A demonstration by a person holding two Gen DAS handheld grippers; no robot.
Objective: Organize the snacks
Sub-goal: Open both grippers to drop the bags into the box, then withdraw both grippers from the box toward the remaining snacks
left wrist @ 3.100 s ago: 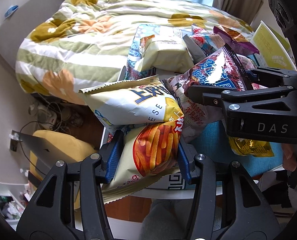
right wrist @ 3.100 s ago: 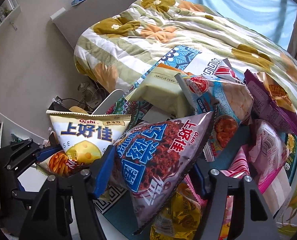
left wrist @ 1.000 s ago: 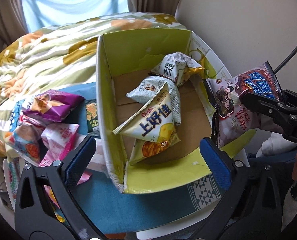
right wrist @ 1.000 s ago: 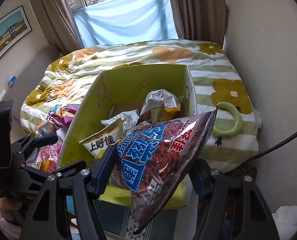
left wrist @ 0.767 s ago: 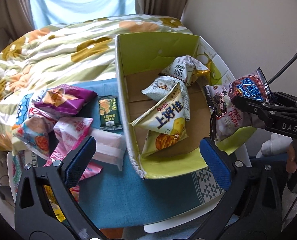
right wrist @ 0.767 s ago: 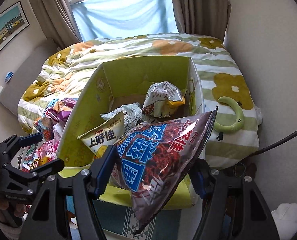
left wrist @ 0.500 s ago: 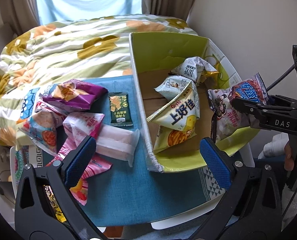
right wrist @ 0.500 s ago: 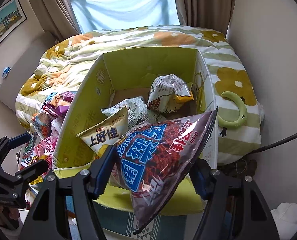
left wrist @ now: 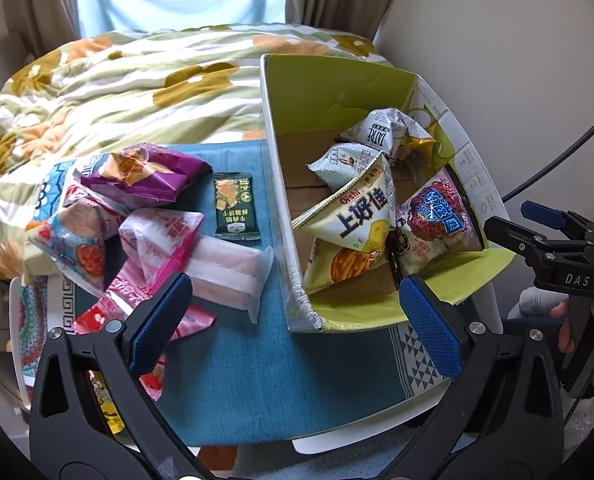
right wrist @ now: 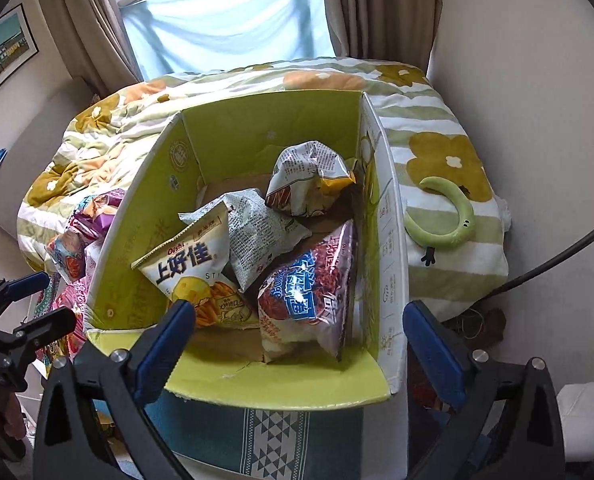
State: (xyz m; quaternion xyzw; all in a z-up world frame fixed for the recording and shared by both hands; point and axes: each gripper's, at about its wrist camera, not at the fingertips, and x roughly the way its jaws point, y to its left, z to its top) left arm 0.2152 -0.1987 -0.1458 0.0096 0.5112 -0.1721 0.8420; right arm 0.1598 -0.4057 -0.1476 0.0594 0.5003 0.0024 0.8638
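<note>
Now both grippers empty with jaws wide apart, right gripper (right wrist: pixel 297 340) above green box (right wrist: pixel 233 136), purple chip bag (right wrist: pixel 309 284) inside at 5 o'clock, left gripper (left wrist: pixel 293 320) over loose snacks (left wrist: pixel 137 208) at 9 o'clock.

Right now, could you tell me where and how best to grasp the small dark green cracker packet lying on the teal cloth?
The small dark green cracker packet lies flat and apart from the other snacks. Come from above and pinch across its narrow width at mid-length; both long edges look clear.
</note>
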